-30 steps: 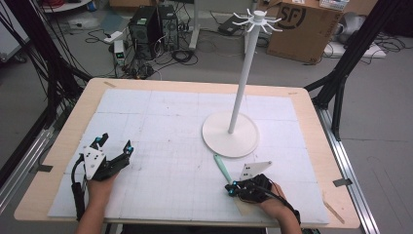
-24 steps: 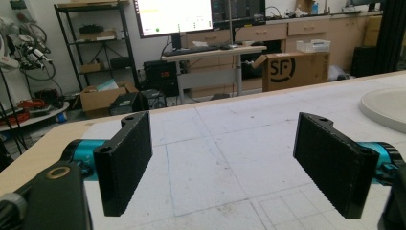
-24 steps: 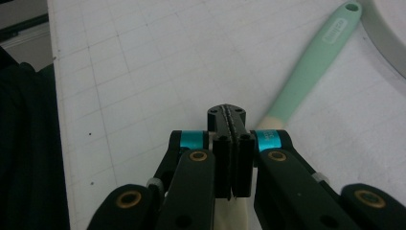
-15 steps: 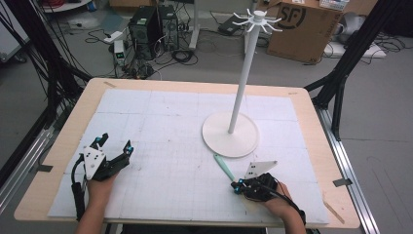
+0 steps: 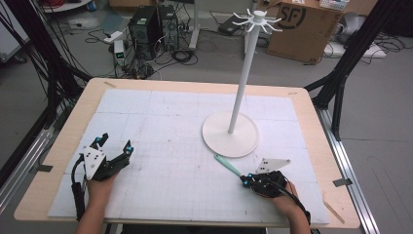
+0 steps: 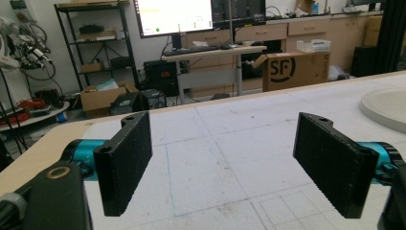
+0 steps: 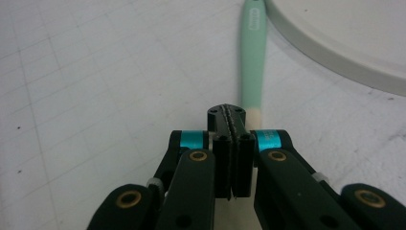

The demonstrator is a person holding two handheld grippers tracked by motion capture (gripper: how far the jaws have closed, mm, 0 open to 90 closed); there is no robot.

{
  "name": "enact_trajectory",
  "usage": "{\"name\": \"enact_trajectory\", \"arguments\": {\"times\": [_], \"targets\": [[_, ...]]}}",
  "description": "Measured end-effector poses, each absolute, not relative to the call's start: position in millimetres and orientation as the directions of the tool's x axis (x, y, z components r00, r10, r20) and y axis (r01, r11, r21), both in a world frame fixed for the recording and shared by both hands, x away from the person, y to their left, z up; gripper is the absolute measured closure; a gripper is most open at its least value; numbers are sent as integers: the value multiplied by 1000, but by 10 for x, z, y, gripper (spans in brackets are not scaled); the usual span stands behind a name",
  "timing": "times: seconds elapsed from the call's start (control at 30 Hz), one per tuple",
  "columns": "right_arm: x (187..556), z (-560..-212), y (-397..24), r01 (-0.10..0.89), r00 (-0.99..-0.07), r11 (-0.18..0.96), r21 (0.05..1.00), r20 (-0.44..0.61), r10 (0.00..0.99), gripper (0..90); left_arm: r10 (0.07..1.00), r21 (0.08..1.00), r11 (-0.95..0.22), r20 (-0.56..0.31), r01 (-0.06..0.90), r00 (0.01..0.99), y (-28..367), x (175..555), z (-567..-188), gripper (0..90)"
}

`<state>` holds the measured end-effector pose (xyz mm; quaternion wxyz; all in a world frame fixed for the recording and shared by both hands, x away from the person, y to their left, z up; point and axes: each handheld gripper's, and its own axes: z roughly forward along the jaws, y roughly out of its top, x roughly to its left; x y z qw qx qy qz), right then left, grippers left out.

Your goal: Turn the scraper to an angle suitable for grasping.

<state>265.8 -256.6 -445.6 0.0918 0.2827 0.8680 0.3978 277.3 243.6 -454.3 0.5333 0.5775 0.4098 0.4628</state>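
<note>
A mint-green toothbrush (image 5: 226, 165) lies flat on the white gridded mat (image 5: 165, 122), just in front of the round base (image 5: 230, 134) of a tall white hook stand (image 5: 242, 73). My right gripper (image 5: 245, 181) rests at the brush's near end, its jaws shut. In the right gripper view the brush (image 7: 253, 52) runs away from the right gripper (image 7: 231, 112), its cream end beside the jaw tips and not between them. My left gripper (image 5: 116, 142) sits at the front left, open with nothing between its pads; its view (image 6: 234, 163) looks across bare mat.
The stand's base (image 7: 344, 38) lies close to the right of the brush. The wooden table edge (image 5: 58, 146) frames the mat. Beyond the table stand a cardboard box (image 5: 302, 24), computers and black frame posts.
My right gripper has slid to the right along the front of the mat, and the brush's near end now points further right. The left gripper has stayed still.
</note>
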Motion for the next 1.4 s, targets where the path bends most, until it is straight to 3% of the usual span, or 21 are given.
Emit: {"name": "enact_trajectory", "arguments": {"times": [0.47,0.73,0.83,0.87,0.97,1.07,1.1,1.23,1.33,1.37,1.4], "targets": [[2687,-4487,-2652,435,-792,476,764,73,606,900,967,995,-95,98,-21,236,2436,2773,-4543,216],[2669,-4428,-2717,410,-781,384,827,101,616,895,967,995,-96,98,-20,236,2436,2773,-4543,216],[2669,-4416,-2769,399,-756,307,864,120,644,828,967,995,-96,98,-20,236,2435,2773,-4543,216],[2674,-4417,-2800,400,-736,267,877,134,663,720,967,995,-96,98,-20,236,2435,2773,-4543,216],[2686,-4419,-2838,401,-723,231,886,152,674,646,967,995,-96,98,-21,235,2435,2773,-4543,216],[2693,-4423,-2903,392,-683,169,904,163,712,492,967,995,-96,98,-21,235,2434,2773,-4543,216],[2693,-4429,-2975,382,-638,84,920,197,744,416,967,995,-96,98,-21,236,2435,2773,-4543,216],[2663,-4433,-3086,328,-572,0,945,199,796,348,967,995,-95,98,-22,236,2433,2773,-4543,216],[2631,-4436,-3147,279,-457,-55,959,183,871,301,967,995,-96,98,-21,235,2435,2773,-4543,216],[2605,-4443,-3157,232,-380,-70,970,157,912,289,967,995,-95,97,-21,237,2433,2773,-4543,216],[2605,-4443,-3157,232,-380,-70,970,157,912,289,967,995,-97,99,-21,235,2434,2773,-4543,216]]}}
